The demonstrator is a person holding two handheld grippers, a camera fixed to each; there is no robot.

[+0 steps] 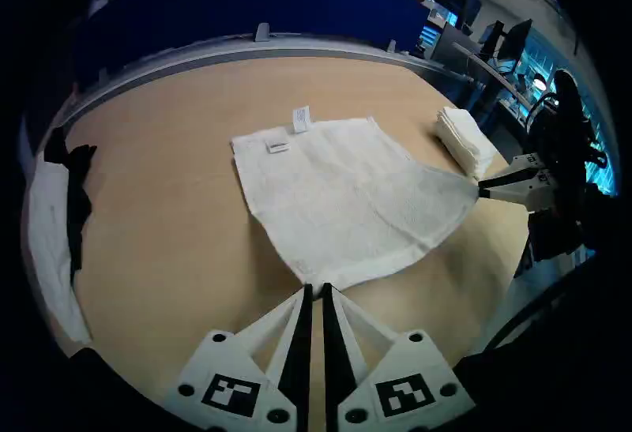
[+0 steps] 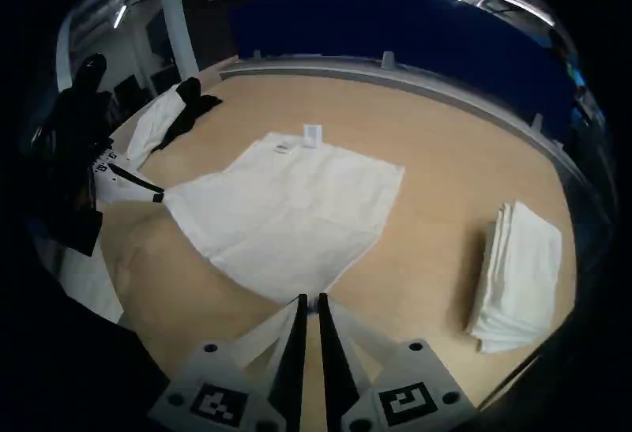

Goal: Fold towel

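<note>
Towel [image 1: 347,195]: soft, light, limp (would sag unsupported). Best hold: corners. Left hand-held gripper [image 1: 316,290] clamped on one corner, right hand-held gripper [image 2: 308,299] clamped on other. Far edge flat on table [image 1: 158,219].

Matt, nubby white cloth towel [image 1: 347,195] on a smooth, pale wood-look table top [image 1: 174,219]

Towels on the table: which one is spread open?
The white towel in the middle, pinched at two corners. The folded towel stack sits tidy near the edge.
</note>
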